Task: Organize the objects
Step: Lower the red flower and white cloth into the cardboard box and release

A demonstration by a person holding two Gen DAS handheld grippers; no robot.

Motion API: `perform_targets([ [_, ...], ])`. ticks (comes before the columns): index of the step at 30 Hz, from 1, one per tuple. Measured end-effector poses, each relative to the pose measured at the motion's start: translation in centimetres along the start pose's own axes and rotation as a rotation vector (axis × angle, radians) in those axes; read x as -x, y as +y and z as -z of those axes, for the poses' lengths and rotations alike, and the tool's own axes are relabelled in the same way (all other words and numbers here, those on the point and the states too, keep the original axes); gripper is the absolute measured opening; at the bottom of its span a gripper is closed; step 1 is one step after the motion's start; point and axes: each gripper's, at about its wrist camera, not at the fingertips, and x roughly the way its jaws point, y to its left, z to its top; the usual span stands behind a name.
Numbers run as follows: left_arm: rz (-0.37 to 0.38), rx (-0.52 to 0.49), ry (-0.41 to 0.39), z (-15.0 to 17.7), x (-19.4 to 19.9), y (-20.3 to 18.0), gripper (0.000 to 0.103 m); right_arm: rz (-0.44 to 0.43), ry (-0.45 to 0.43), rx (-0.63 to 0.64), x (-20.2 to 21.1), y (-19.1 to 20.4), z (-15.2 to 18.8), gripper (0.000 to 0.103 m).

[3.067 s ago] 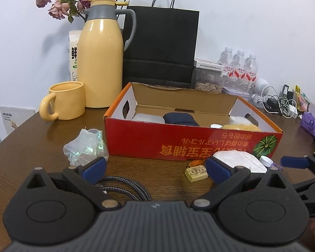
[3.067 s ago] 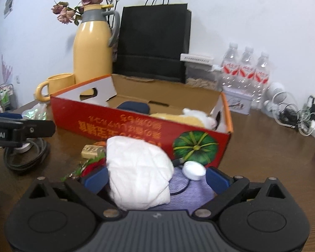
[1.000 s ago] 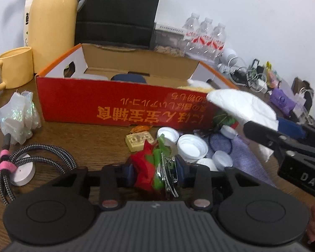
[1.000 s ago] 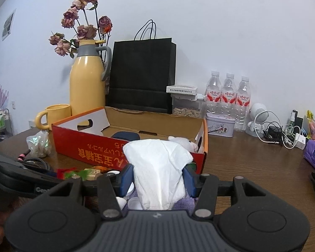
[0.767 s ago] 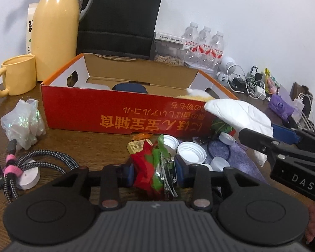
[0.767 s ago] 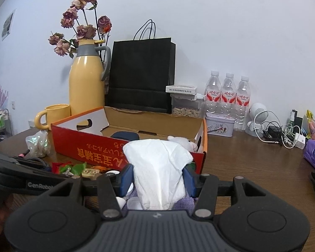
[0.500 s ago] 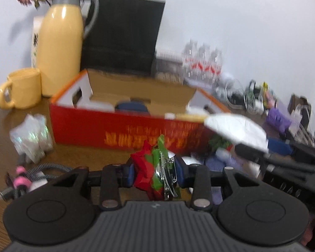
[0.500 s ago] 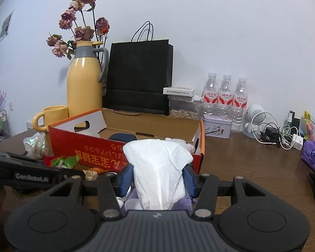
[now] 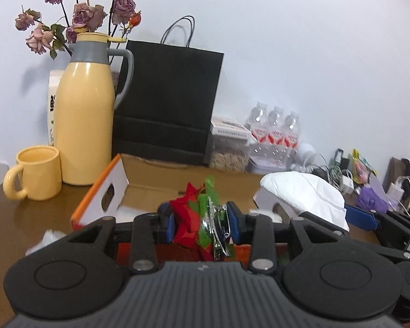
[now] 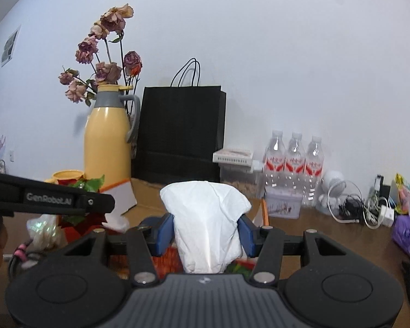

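Left wrist view shows the left gripper (image 9: 201,222) at the lower centre of the frame, with its blue pads pinching a red and green ornament with a metal clip (image 9: 202,218). The ornament is held in the air, in front of the open cardboard box (image 9: 109,191), which sits on the brown table (image 9: 27,218) in the middle left. At the right of the frame the right gripper (image 9: 339,213) comes in from the side and carries a white folded cloth (image 9: 300,191) near the right end of the box. Behind the box stand a yellow thermos jug (image 9: 84,120) and a yellow mug (image 9: 37,176) at the left, a black paper bag (image 9: 166,104) in the centre, and three water bottles (image 9: 276,128) to the right of it. Dried roses (image 9: 76,19) rise in the upper left.

Right wrist view shows the right gripper (image 10: 207,232) low in the centre; its pads press on both sides of the white folded cloth (image 10: 207,213), which stands up between them. The left gripper (image 10: 95,202) enters from the left edge, and the green leaves of the ornament (image 10: 87,184) show above its finger. A tangle of white cables and chargers (image 10: 360,207) lies on the table at the right, and a purple thing (image 10: 406,231), too unclear to name, is at the far right edge.
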Motion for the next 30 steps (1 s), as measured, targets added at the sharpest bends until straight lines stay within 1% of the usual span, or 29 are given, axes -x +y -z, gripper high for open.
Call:
perform_targets([
  [6, -0.051, 0.024, 0.001, -1.3, -3.4, 0.6, 0.037, 0.002, 0.028, 0.003, -4.7, 0.3, -1.4, 0.050],
  [9, -0.085, 0.038, 0.014, -2.0, -5.5, 1.2, 0.037, 0.014, 0.050, 0.015, -7.2, 0.4, -1.3, 0.050],
  [12, -0.103, 0.050, 0.022, -2.2, -7.4, 1.7, 0.037, 0.016, 0.084, 0.001, -9.4, 0.2, -1.1, 0.050],
  [15, -0.138, 0.035, 0.057, -1.8, -9.0, 1.9, 0.037, 0.007, 0.120, -0.020, -11.1, 0.0, -0.6, 0.050],
  [18, -0.142, 0.014, 0.087, -1.1, -9.9, 2.0, 0.037, 0.005, 0.144, -0.025, -12.1, -0.2, 0.0, 0.050],
  [21, -0.146, 0.000, 0.094, -0.6, -10.2, 2.0, 0.037, -0.005, 0.167, -0.021, -12.5, -0.1, 0.6, 0.050],
  [24, -0.154, -0.005, 0.091, -0.4, -10.1, 2.0, 0.037, -0.005, 0.164, -0.014, -12.4, 0.0, 0.8, 0.051],
  [28, -0.161, -0.008, 0.084, -0.4, -9.9, 2.0, 0.039, -0.007, 0.164, -0.012, -12.3, 0.2, 0.8, 0.058],
  [29, -0.167, -0.010, 0.079, -0.4, -9.8, 1.9, 0.043, -0.008, 0.167, -0.012, -12.4, 0.2, 0.8, 0.062],
  [30, -0.169, -0.011, 0.072, -0.4, -9.7, 1.9, 0.057, -0.007, 0.166, -0.009, -12.3, 0.3, 0.8, 0.064],
])
